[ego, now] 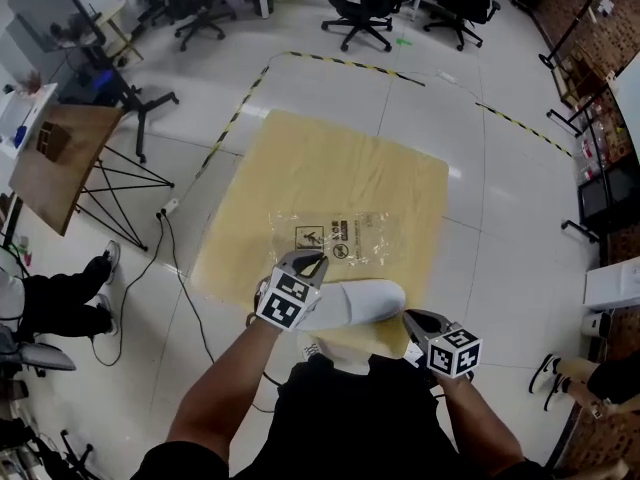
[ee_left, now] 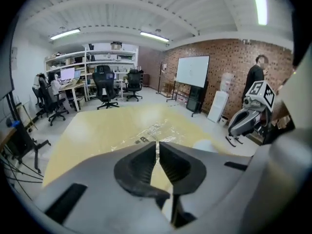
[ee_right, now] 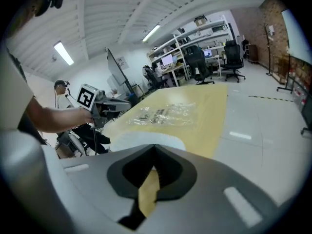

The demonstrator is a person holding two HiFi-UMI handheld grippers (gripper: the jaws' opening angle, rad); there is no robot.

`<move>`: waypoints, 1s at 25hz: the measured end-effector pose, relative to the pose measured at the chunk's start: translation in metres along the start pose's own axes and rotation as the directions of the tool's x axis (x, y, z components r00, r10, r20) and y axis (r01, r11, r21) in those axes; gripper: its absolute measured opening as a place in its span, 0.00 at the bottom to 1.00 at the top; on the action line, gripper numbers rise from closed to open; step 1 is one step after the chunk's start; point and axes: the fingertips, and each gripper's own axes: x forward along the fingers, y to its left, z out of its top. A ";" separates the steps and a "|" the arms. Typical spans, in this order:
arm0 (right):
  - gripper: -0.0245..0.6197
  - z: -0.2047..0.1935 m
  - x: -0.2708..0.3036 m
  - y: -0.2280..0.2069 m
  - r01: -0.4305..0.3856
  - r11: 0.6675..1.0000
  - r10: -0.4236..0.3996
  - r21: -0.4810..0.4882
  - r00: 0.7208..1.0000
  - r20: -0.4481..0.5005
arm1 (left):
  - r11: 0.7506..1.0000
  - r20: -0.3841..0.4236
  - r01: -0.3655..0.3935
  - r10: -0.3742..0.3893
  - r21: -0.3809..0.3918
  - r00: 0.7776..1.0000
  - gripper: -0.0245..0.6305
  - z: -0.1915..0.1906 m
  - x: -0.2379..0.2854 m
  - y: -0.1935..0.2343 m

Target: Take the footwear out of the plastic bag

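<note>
Currently the white slipper lies on the yellow mat, close to its near edge and clear of the plastic bag, which lies flat farther out and looks empty. My left gripper stands just beside one end of the slipper, jaws a narrow slit apart, holding nothing. My right gripper is near the other end, jaws fully together, also empty. Assessment: the slipper appears light, soft and compressible, not fragile. The sole's edge offers the firmest hold. The bag film looks thin and slippery.

Head view steeply down on yellow mat, both gripper views low across it
</note>
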 end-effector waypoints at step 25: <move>0.04 -0.129 -0.197 0.070 -0.156 0.985 0.164 -0.066 0.977 0.135 | 0.933 0.112 -0.064 0.111 -0.354 0.988 0.05 -0.095 -0.174 -0.296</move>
